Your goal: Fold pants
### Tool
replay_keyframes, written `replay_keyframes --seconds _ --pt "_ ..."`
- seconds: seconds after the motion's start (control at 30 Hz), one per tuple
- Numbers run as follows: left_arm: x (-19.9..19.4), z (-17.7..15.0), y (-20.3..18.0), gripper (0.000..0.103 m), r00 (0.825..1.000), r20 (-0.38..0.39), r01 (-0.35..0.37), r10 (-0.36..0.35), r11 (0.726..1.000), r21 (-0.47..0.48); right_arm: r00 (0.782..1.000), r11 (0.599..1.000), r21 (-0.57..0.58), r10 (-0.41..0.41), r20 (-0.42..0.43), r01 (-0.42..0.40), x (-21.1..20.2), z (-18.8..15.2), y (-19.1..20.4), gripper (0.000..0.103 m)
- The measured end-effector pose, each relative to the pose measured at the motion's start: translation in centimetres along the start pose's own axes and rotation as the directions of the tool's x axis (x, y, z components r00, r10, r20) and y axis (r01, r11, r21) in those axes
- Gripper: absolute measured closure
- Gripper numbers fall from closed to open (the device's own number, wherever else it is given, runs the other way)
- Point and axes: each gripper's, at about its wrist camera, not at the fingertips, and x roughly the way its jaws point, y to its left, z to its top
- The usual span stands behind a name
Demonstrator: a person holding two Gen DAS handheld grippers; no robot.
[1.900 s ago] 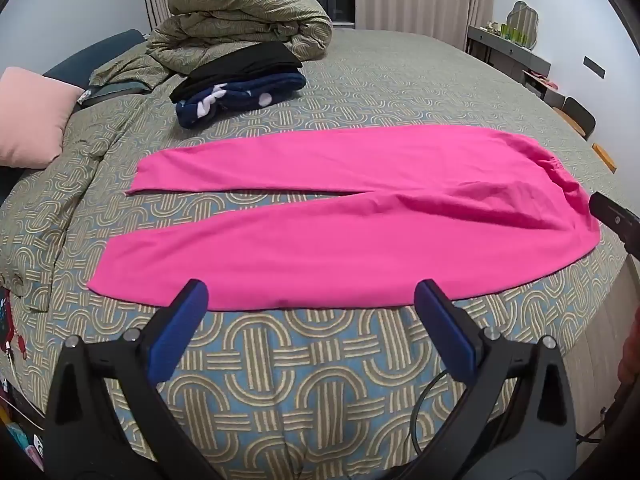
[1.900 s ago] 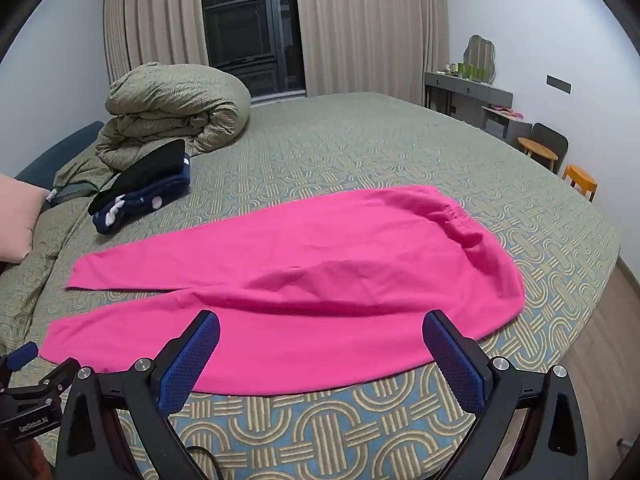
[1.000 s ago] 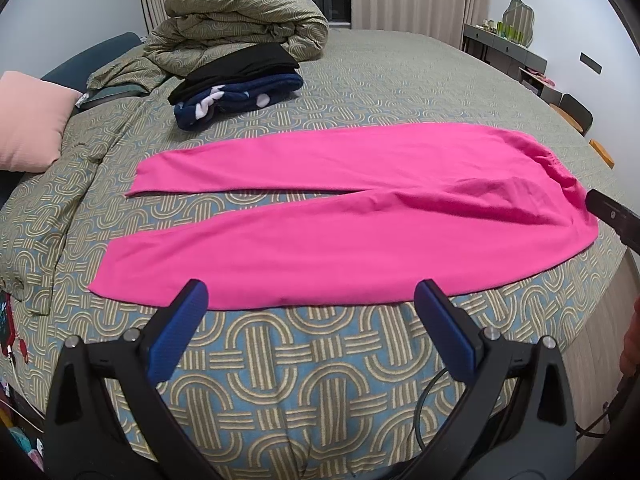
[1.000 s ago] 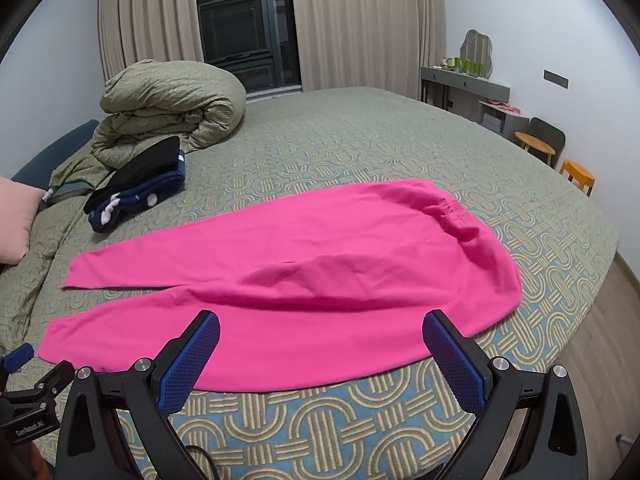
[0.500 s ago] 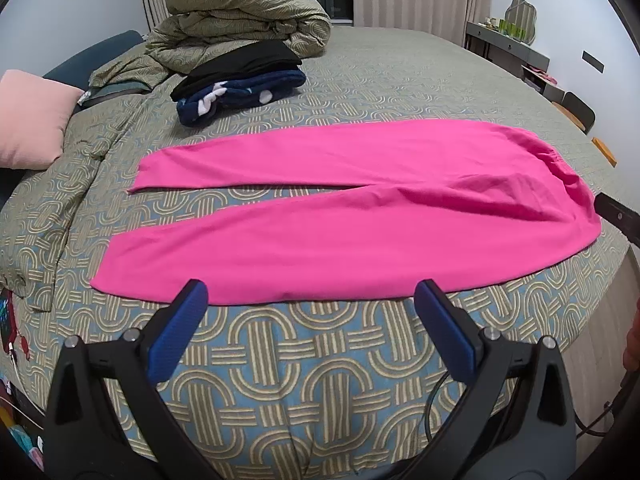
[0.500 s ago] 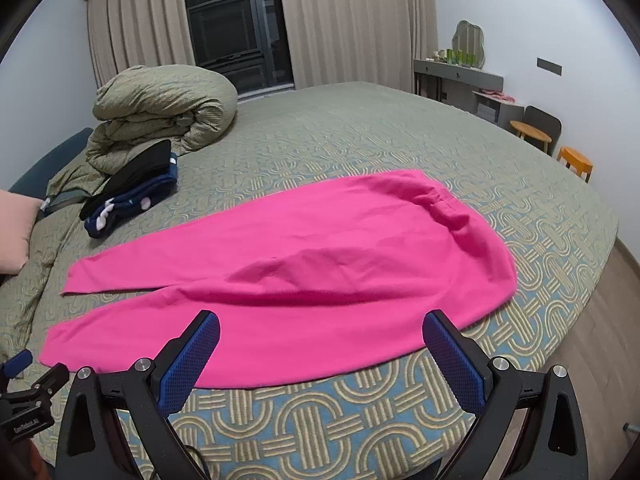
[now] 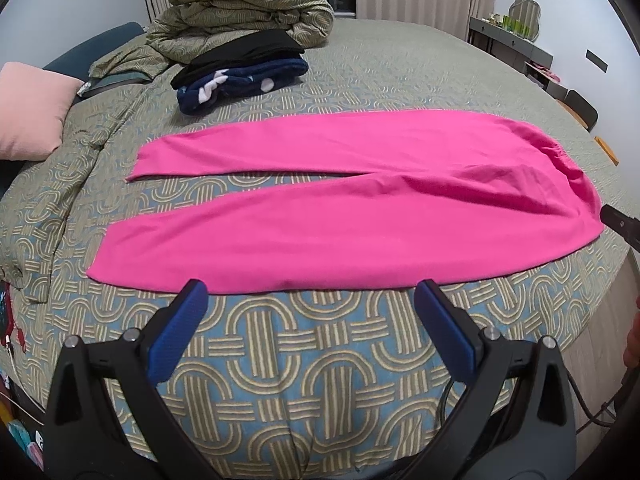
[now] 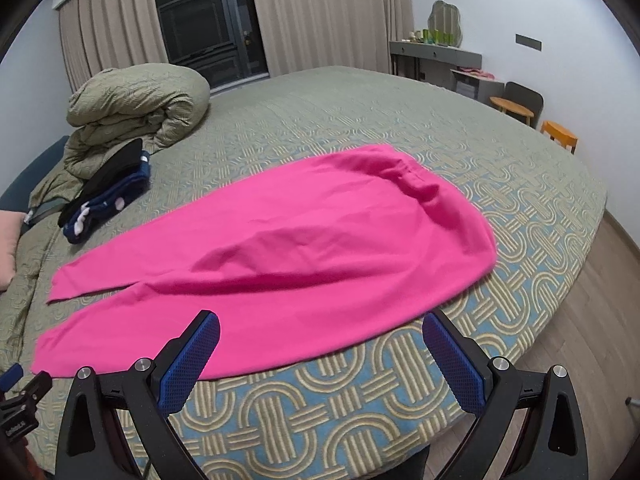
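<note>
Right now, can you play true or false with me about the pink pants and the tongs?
1. The pink pants lie flat on the bed. True.
2. The left tongs are squeezing the pants. False: they are open and hold nothing.
3. The right tongs are open. True.
4. The pants are already folded in half. False: both legs lie side by side, spread out.
5. A stack of dark clothes sits beside the rolled quilt. True.

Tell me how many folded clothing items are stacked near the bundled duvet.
2: a black garment on top, a navy spotted one beneath, beside the duvet. More may be hidden.
</note>
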Motion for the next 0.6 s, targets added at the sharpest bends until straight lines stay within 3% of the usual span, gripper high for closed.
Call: replay_keyframes --seconds 0.1,0.37,0.47,0.6 --pt "0.4 -0.1 0.1 0.000 1.000 -0.016 0.002 -0.002 1.000 -0.007 1.000 1.000 0.019 0.024 -0.010 -0.024 0.6 -0.2 -0.5 0.003" --pt "1.4 -0.1 -0.2 0.000 0.999 -0.048 0.003 -0.003 1.000 -0.007 0.992 0.997 0.061 0.061 -0.108 -0.054 2.6 -0.9 -1.4 0.026" --pt "1.8 -0.1 -0.2 0.000 0.998 -0.059 0.005 -0.005 1.000 -0.007 0.990 0.995 0.071 0.074 -0.119 -0.066 3.2 -1.1 -1.7 0.028" --pt "2.6 -0.1 0.1 0.000 0.996 -0.083 0.025 -0.027 0.999 -0.026 0.979 0.982 0.134 0.151 -0.134 -0.133 3.7 -1.2 -2.7 0.032"
